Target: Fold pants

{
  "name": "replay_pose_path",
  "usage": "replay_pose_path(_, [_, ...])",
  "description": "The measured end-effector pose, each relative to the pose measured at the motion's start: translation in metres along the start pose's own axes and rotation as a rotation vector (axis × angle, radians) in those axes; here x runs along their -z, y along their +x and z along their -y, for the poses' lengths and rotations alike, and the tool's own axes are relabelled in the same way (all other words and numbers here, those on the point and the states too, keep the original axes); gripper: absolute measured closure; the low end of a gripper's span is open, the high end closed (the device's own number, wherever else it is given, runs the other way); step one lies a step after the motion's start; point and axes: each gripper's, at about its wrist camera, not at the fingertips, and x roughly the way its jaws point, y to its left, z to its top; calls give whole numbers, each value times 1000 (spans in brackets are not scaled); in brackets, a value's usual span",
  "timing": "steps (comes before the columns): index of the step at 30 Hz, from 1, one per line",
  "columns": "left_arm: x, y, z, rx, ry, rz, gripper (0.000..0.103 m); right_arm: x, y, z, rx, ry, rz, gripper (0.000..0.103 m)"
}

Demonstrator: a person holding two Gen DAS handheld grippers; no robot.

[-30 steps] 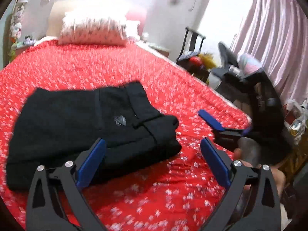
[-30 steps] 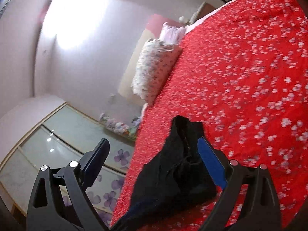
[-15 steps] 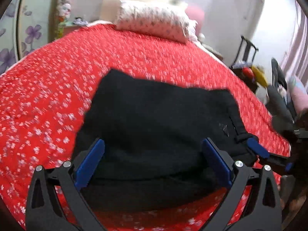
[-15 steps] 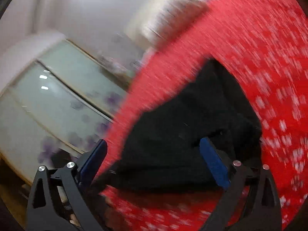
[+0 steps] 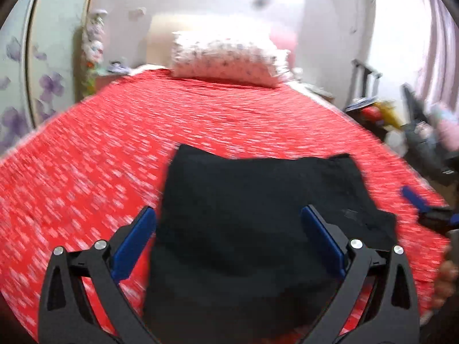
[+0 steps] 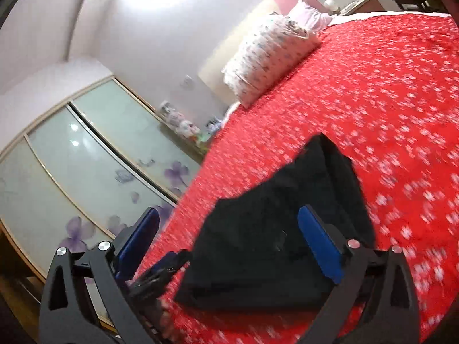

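From my left gripper [image 5: 228, 240] I see both blue pads spread wide with nothing pinched between them; the black pants [image 5: 258, 229] lie as a folded bundle directly ahead, filling the gap between the jaws and running under them toward me. My right gripper [image 6: 228, 240] is just as wide open and empty, and there the pants [image 6: 287, 229] sit ahead and toward its right jaw, with the tip of the left gripper showing low beside its left jaw. In the left view the right gripper's blue tip [image 5: 414, 199] pokes in past the right jaw, off the far right edge of the cloth. I judge the folding is close to finished: the bundle looks compact and squared, lying flat on the red bedspread [image 5: 100, 157]. The next move, as I read it, calls for either one last fold across or simply pressing the stack flat, so I would need to bring a jaw down onto a near edge. Beyond the cloth the bedspread runs to a flowered pillow [image 5: 226, 57] at the headboard.
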Motion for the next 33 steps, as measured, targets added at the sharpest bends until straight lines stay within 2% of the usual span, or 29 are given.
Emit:
replay_pose_path(3, [-12, 23, -5, -44, 12, -56, 2, -8, 30, 9, 55, 15, -43, 3])
replay_pose_path(6, [-13, 35, -12, -24, -31, -77, 2, -15, 54, 18, 94, 28, -74, 3])
replay_pose_path(10, [-10, 44, -8, -54, -2, -103, 2, -15, 70, 24, 134, 11, -89, 3])
replay_pose_path(12, [-5, 49, -4, -74, 18, -135, 2, -12, 80, 30, 182, 30, -112, 3])
replay_pose_path(14, [-4, 57, -5, -74, 14, -165, 2, -9, 88, 37, 239, 49, -150, 3])
replay_pose_path(16, [-3, 61, -11, -59, -14, -192, 2, -7, 86, 38, 256, 52, -148, 3])
replay_pose_path(21, [-1, 64, -14, -42, -42, -217, 2, -4, 82, 41, 251, 70, -140, 3])
replay_pose_path(25, [0, 62, -12, -52, -36, -213, 2, -3, 81, 38, 251, 32, -147, 3])
replay_pose_path(28, [-1, 51, -11, -73, -19, -190, 2, -4, 74, 26, 248, -8, -188, 3])
replay_pose_path(31, [1, 28, -5, -68, 42, -140, 2, -3, 58, 9, 153, -55, -254, 3])
replay_pose_path(33, [5, 11, -4, -32, 66, -117, 2, 0, 44, -7, 122, -137, -295, 3])
